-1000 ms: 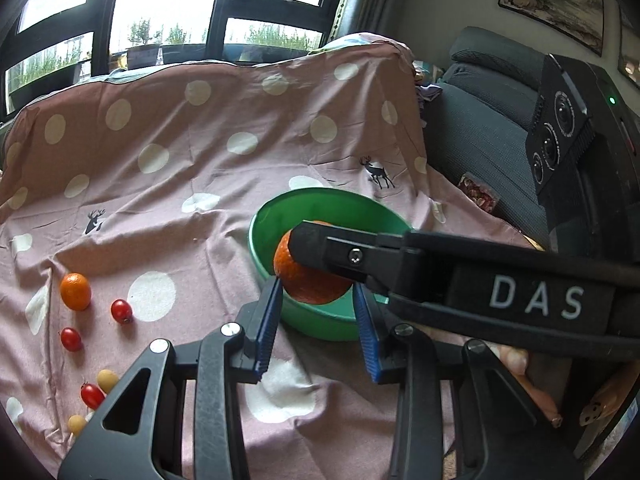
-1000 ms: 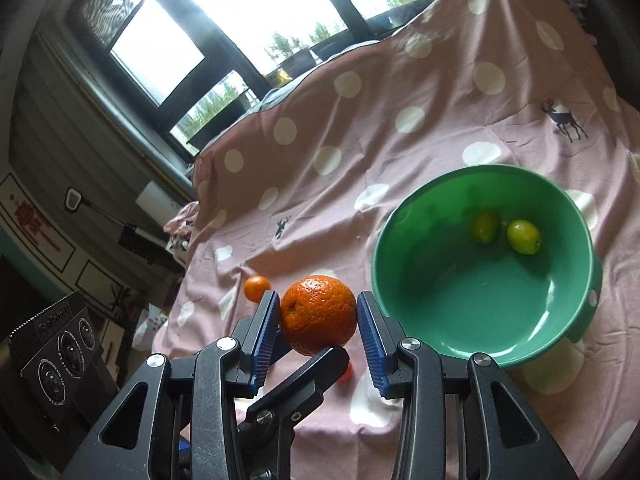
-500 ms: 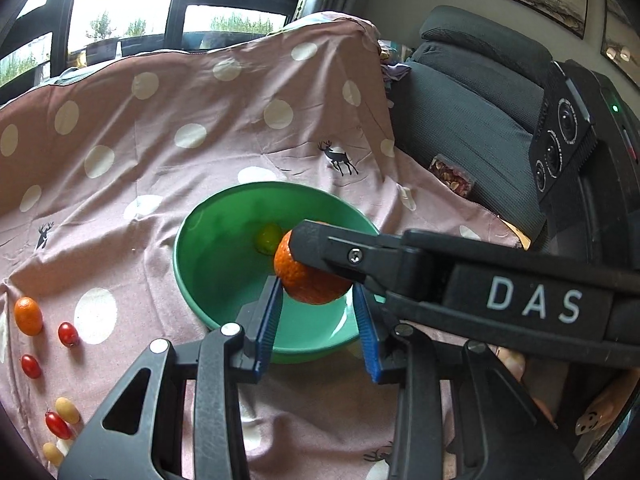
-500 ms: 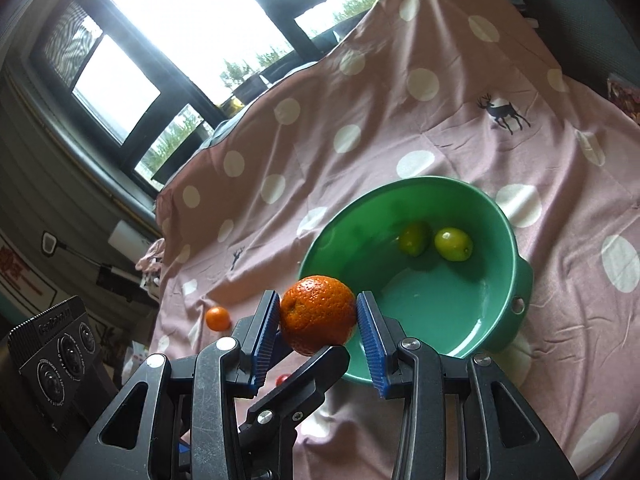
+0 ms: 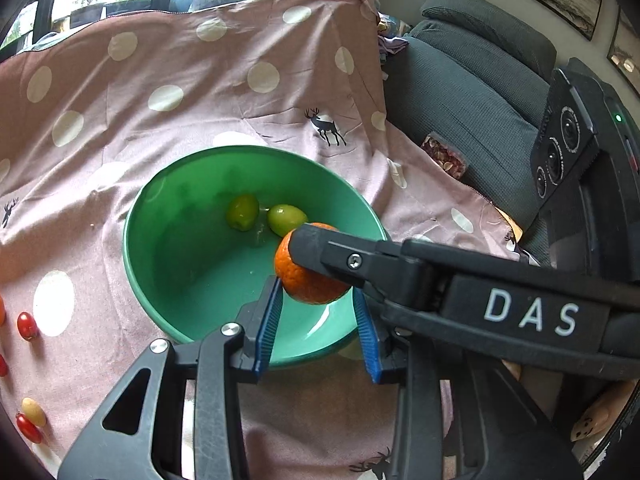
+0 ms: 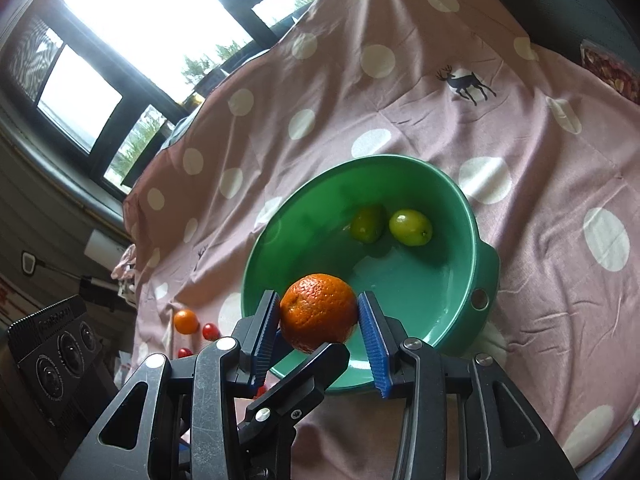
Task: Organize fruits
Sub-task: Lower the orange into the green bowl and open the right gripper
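Note:
My right gripper (image 6: 319, 312) is shut on a large orange (image 6: 318, 312) and holds it above the near rim of the green bowl (image 6: 486, 268). Two green fruits (image 6: 411, 227) lie in the bowl. In the left wrist view the orange (image 5: 308, 276) sits between my left gripper's blue pads, with the right gripper's black finger (image 5: 340, 256) lying across it. My left gripper (image 5: 318, 320) is open; its pads flank the orange without clearly pressing it. The bowl (image 5: 136, 216) lies just ahead of it.
A pink polka-dot cloth (image 5: 200, 92) covers the table. Cherry tomatoes (image 5: 27, 325) and small yellow fruits (image 5: 33, 412) lie at the left; a small orange (image 6: 186, 321) is left of the bowl. A grey sofa (image 5: 472, 80) stands to the right.
Both grippers have moved together to the right with the orange, from beside the bowl to over its near rim. The two green fruits have come into the left wrist view.

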The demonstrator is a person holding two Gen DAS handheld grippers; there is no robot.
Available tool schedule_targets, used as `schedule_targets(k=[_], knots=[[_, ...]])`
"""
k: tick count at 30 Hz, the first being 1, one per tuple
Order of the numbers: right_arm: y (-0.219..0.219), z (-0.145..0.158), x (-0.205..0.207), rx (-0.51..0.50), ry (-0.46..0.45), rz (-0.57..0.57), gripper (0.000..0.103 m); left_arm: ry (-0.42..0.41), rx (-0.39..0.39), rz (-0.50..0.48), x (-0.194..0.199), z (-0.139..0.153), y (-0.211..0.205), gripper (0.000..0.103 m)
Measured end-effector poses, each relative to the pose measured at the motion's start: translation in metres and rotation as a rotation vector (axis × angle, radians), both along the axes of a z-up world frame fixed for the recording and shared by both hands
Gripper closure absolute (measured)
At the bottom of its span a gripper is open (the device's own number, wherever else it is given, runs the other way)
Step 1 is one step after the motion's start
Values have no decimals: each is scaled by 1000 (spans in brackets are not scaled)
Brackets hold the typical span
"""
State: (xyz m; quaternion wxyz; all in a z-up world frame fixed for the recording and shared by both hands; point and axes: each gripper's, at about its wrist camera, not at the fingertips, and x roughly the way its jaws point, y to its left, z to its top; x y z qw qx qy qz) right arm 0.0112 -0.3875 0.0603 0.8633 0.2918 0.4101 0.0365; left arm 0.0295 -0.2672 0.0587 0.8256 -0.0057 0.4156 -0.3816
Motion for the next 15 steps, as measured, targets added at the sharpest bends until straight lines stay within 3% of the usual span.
schedule_targets(k=[12, 15], knots=[[-3, -14, 8, -31, 78, -25, 59, 60, 5, 4, 7, -13, -7, 67], [-3, -19, 11, -40, 113, -40, 59, 55, -5, 12, 6, -11, -2, 60]])
